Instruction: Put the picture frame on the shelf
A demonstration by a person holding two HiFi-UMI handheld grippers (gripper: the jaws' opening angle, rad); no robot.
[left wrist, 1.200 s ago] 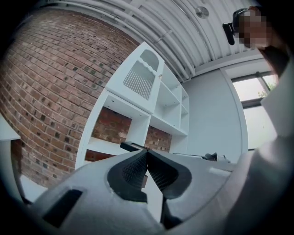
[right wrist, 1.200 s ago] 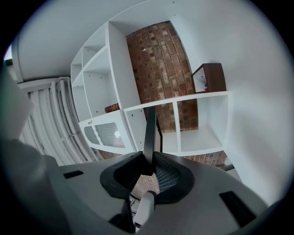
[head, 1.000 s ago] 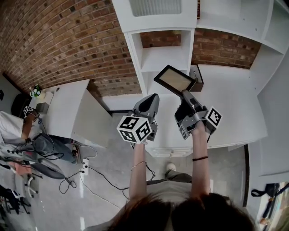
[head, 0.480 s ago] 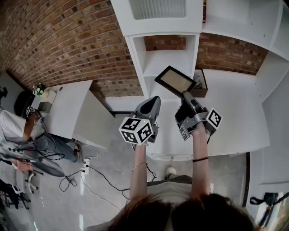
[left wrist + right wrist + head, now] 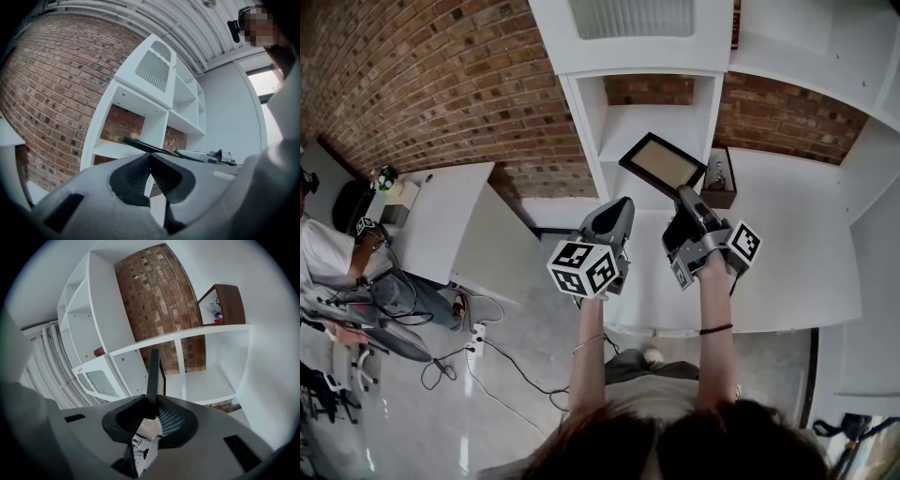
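Brick wall backs a white shelf standing over a white tabletop. The right gripper pinches the dark picture frame by one edge, tilted in the air before the shelf's open compartment. The left gripper hangs beside it, jaws pressed together on nothing.

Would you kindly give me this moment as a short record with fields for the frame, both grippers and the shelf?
picture frame: dark rim, tan face, tilted, held up in front of the shelf
right gripper: shut on the picture frame's edge
left gripper: shut, nothing between its jaws, beside the right gripper
shelf: white, open compartment backed by brick
brown box: right of the picture frame
task state: picture frame not yet set down
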